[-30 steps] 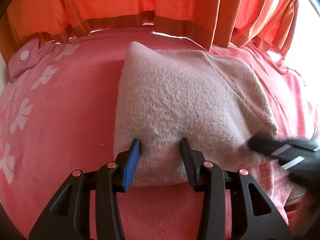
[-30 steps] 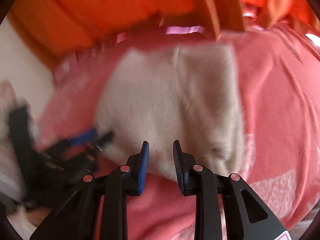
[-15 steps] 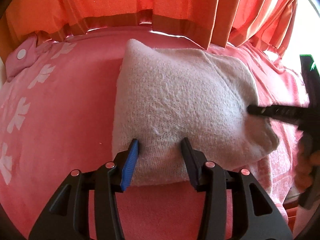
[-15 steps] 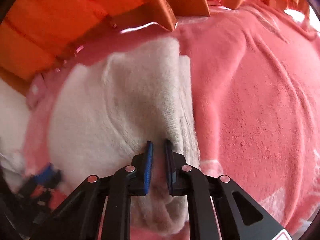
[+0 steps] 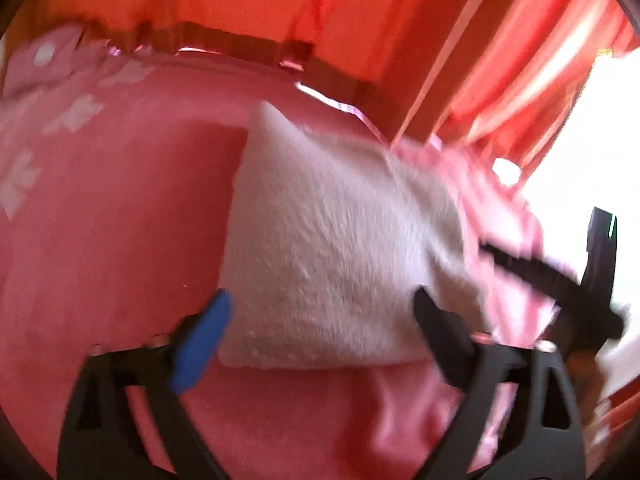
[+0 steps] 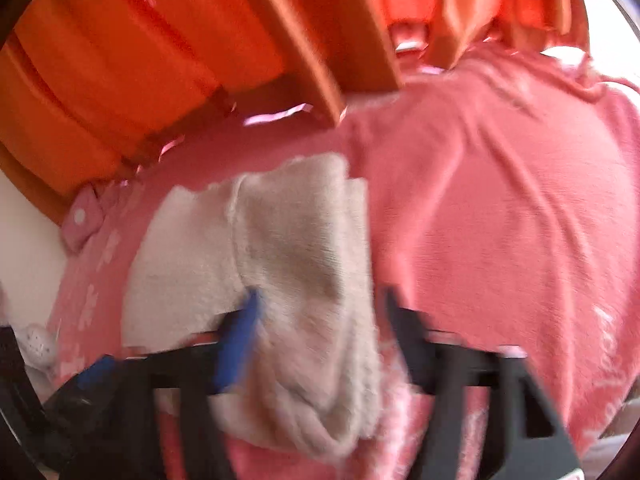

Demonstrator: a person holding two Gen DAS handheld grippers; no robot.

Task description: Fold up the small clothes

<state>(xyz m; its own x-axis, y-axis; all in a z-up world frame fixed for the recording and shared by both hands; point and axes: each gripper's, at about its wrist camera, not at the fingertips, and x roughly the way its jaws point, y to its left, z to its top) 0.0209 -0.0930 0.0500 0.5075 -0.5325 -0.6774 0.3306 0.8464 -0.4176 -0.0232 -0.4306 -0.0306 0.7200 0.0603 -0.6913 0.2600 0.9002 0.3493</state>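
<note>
Left claw (image 5: 320, 344): fingers spread wide, released, nothing between them gripped. The blue finger (image 5: 200, 344) and the black finger stood at either end of the near edge of the folded sweater (image 5: 332, 248); contact with the knit could not be told, as the frame was motion-blurred.

Right claw (image 6: 320, 344): fingers also wide apart, released. A bunched, thicker fold of the sweater (image 6: 304, 280) lay in the gap between them, draping toward the camera. Blur hid whether the fingers touched it. In the left wrist view the right claw (image 5: 532, 272) appeared as a dark bar at the far right corner of the sweater.

Sweater: cream-white fuzzy knit, folded into a rough rectangle, lying flat on the pink blanket (image 5: 100, 220). Its right side carried the doubled-over layers.

Blanket: pink, with white flower prints to the left of the sweater; creases ran across it to the right of the sweater (image 6: 500, 200). A pink tab with a white snap (image 6: 82, 220) sat at the blanket's edge, beyond the sweater's far left corner.

Behind the sweater hung orange curtains (image 5: 240, 0). Bright daylight washed out the area right of the curtains.
</note>
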